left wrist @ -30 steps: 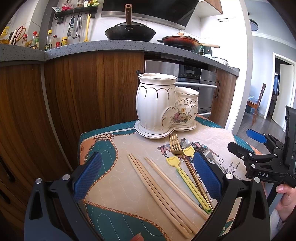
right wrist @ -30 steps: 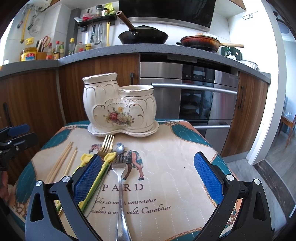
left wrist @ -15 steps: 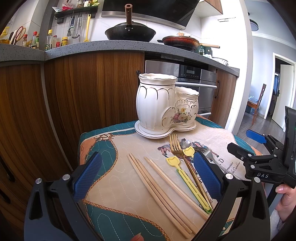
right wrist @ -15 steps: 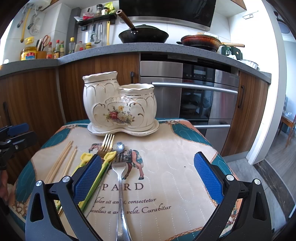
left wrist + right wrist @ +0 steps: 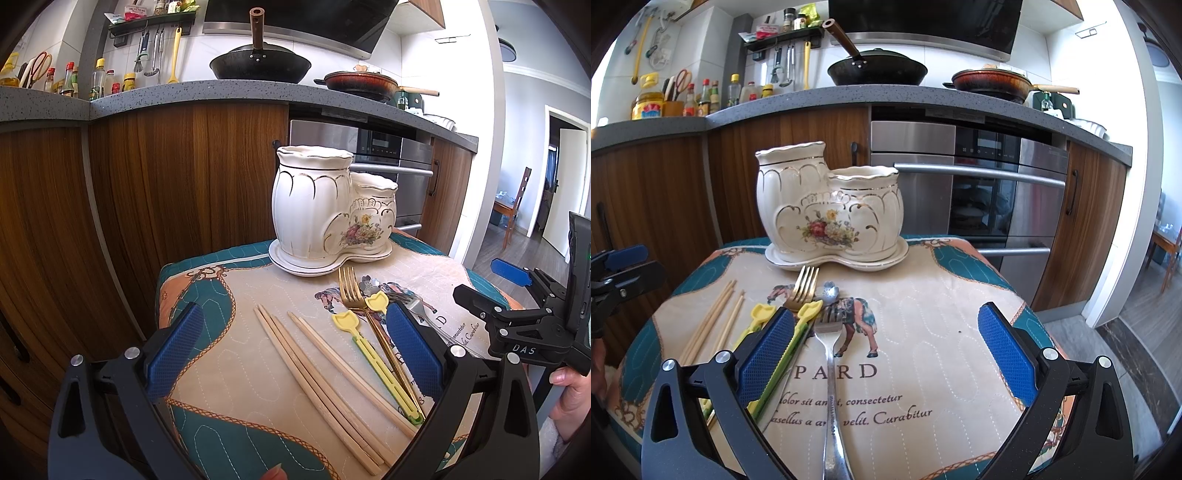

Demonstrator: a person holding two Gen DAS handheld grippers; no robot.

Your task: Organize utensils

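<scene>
- Left gripper (image 5: 291, 350) and right gripper (image 5: 884, 350) both gape wide, empty.
- White two-cup ceramic holder (image 5: 827, 206) at twelve o'clock.
- Four wooden chopsticks (image 5: 321, 373), two yellow plastic picks (image 5: 373, 354), one gold fork (image 5: 351, 291), one steel fork (image 5: 829, 350), perhaps one spoon (image 5: 829, 290), lie on the cloth (image 5: 923, 332).

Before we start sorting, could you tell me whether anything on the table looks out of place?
The ceramic holder stands upright, nothing sticking out of it. The gold fork, silver fork, yellow utensils and chopsticks lie loose, overlapping.
</scene>
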